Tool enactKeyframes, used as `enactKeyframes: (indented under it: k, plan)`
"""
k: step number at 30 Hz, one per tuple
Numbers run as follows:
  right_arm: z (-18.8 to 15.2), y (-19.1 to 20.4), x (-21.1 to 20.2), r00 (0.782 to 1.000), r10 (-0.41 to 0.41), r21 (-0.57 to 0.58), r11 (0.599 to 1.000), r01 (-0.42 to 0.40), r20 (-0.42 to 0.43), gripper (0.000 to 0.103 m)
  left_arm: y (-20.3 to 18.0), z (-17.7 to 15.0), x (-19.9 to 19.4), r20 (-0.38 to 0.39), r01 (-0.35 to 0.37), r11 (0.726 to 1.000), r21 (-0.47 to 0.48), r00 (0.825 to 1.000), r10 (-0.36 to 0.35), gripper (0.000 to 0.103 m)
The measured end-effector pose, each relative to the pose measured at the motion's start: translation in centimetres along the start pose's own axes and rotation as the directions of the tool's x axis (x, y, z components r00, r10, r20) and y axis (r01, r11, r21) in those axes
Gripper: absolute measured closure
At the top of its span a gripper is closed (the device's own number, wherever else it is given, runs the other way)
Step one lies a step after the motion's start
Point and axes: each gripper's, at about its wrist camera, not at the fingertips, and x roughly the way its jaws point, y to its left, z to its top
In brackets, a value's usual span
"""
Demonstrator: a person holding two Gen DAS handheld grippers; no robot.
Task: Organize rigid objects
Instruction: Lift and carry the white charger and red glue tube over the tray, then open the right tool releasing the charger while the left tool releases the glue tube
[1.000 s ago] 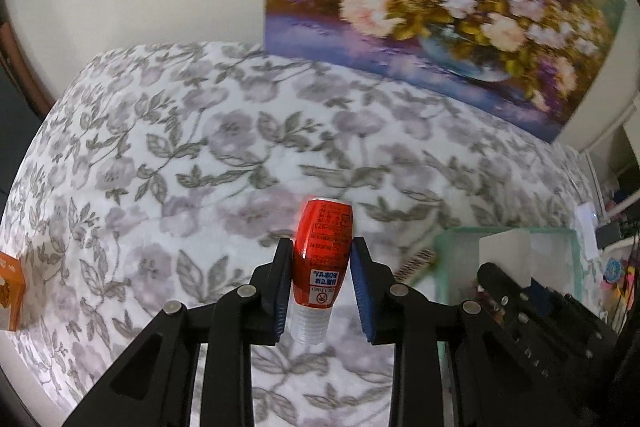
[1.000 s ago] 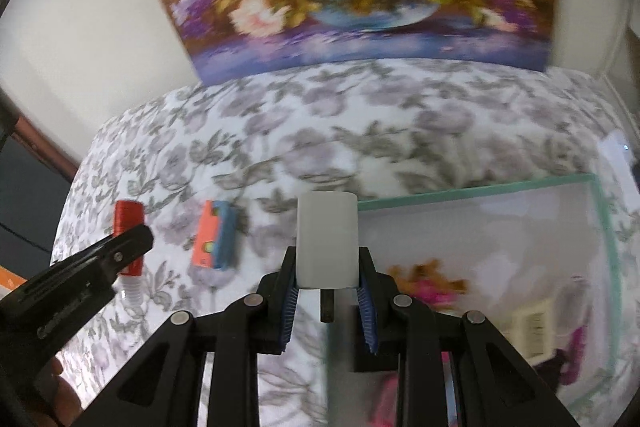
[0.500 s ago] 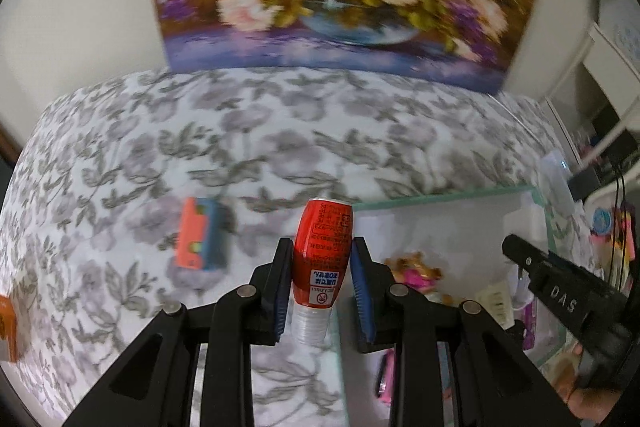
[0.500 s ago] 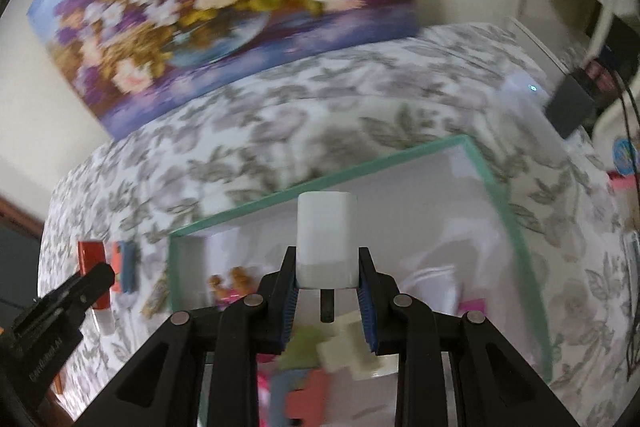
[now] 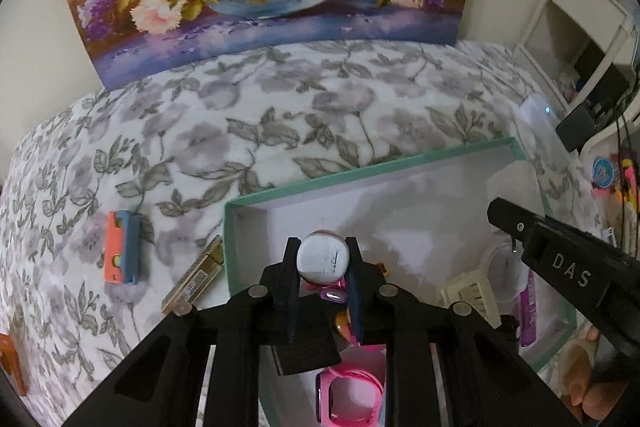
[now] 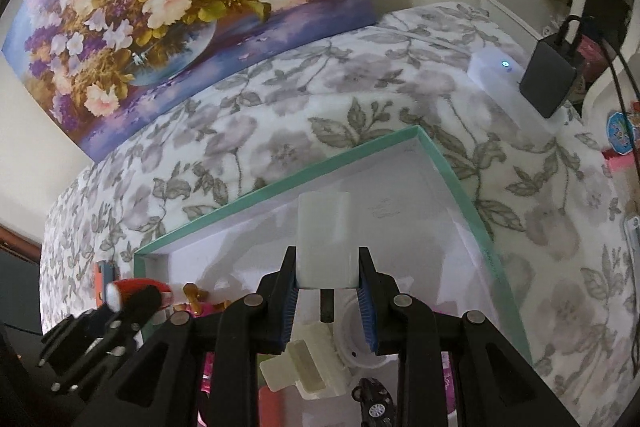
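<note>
The red bottle (image 5: 323, 259) is held between the left gripper (image 5: 322, 291) jaws over the near-left corner of the teal-rimmed box (image 5: 360, 173), seen end-on with its white base up. The left jaws have just been closing further, with the bottle between them. In the right wrist view the same bottle (image 6: 138, 289) shows tipped on its side just inside the box's left wall.

The white block (image 6: 324, 241) is pinched in the narrowly set jaws of the right gripper (image 6: 327, 301), above the middle of the box; the pads press on both sides.

Inside the box, near its front: a pink watch (image 5: 352, 393), a cream clip (image 6: 306, 371), a small black toy car (image 6: 374, 401).

Outside the box, left of it on the floral bedspread (image 5: 280, 115): an orange-and-blue case (image 5: 122, 247) and a gold-edged flat bar (image 5: 194, 281), both apparently not yet sorted.

For the step in hand, each item should be lowered onto bare box floor, clear of the clip and watch, before the jaws are opened; the round bottle is likely to roll if dropped from height.

Readable writing: "DAS" on the right gripper's arm (image 5: 568, 271). Marks on the bottle base are too small to read.
</note>
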Motion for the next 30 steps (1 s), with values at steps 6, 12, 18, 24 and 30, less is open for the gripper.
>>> enactKeyframes:
  k: [6,12,18,24,30]
  plan:
    - [-0.1,0.5,0.9,1.000,0.008,-0.009,1.000,-0.008,-0.016,0.074,0.1,0.1,0.8,0.000,-0.020,1.000,0.007,1.000,0.020,0.082]
    - [-0.4,0.9,2.0,0.999,0.006,-0.022,1.000,-0.007,-0.043,0.074,0.0,0.2,1.3,0.003,-0.022,1.000,0.014,1.000,0.022,0.081]
    - [-0.5,1.2,2.4,0.998,0.003,-0.034,0.999,-0.005,-0.060,0.074,0.1,0.2,1.2,0.000,-0.019,1.000,0.016,1.000,0.019,0.081]
    - [-0.5,1.3,2.3,0.998,-0.004,-0.042,0.999,0.002,-0.062,0.073,0.1,0.2,1.2,-0.010,-0.017,1.000,0.015,1.000,0.017,0.081]
    - [-0.4,1.7,1.9,0.998,-0.019,-0.060,0.998,0.016,-0.055,0.073,0.3,0.2,1.1,-0.024,-0.011,1.000,0.007,1.000,0.011,0.081]
